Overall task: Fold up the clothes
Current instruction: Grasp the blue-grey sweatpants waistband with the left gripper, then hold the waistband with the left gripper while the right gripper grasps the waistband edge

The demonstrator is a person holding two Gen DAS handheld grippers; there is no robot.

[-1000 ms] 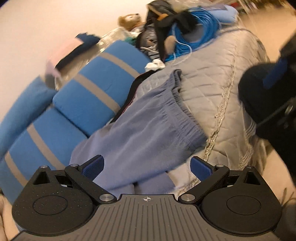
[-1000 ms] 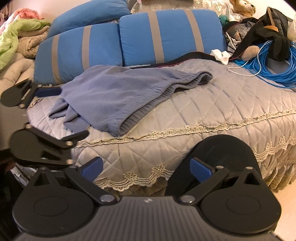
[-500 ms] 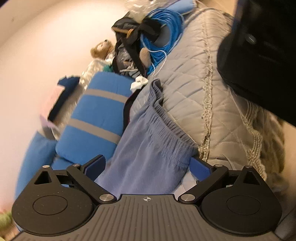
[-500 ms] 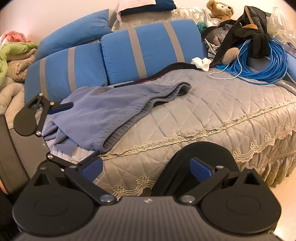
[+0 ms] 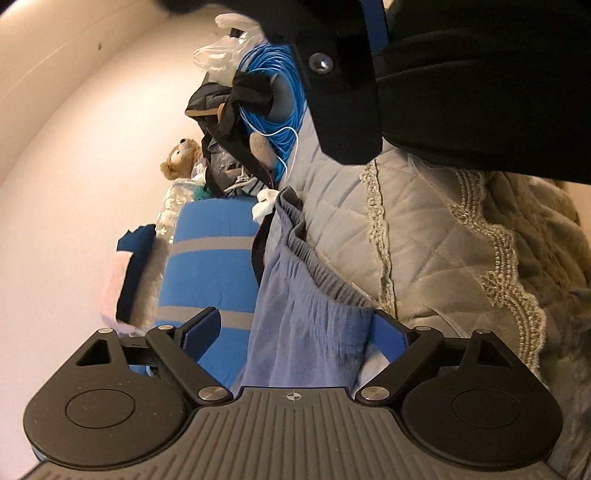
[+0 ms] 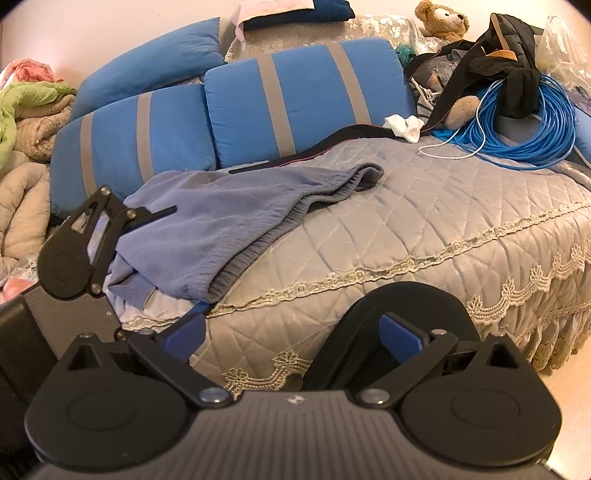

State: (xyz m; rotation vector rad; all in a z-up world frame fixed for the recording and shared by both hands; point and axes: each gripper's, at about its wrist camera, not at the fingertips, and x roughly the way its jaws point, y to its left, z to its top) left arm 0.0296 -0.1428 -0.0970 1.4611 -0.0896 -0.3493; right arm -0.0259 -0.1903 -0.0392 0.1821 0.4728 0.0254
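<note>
Blue-grey sweatpants (image 6: 229,221) lie crumpled on the grey quilted bedspread (image 6: 443,221), elastic waistband toward the bed's front edge. My left gripper (image 6: 186,258) is rolled on its side at the pants' near left corner, one finger above the cloth and one below. In the left wrist view the pants (image 5: 306,325) fill the gap of the left gripper (image 5: 295,332). Its jaws are closing; one pad touches the cloth edge and the other stands apart. My right gripper (image 6: 291,332) is open over the bed's lace edge, holding nothing.
Blue striped pillows (image 6: 295,103) line the back. A blue cable coil (image 6: 517,129), dark clothes, a white sock (image 6: 402,125) and a teddy bear (image 6: 439,18) crowd the far right. Bedding and clothes (image 6: 29,110) are piled at the left. A black rounded shape (image 6: 399,306) sits behind my right fingers.
The left gripper rolled onto its side and sank to the pants' near corner, so the cloth now sits between its narrowing jaws. The right gripper stayed about where it was.
</note>
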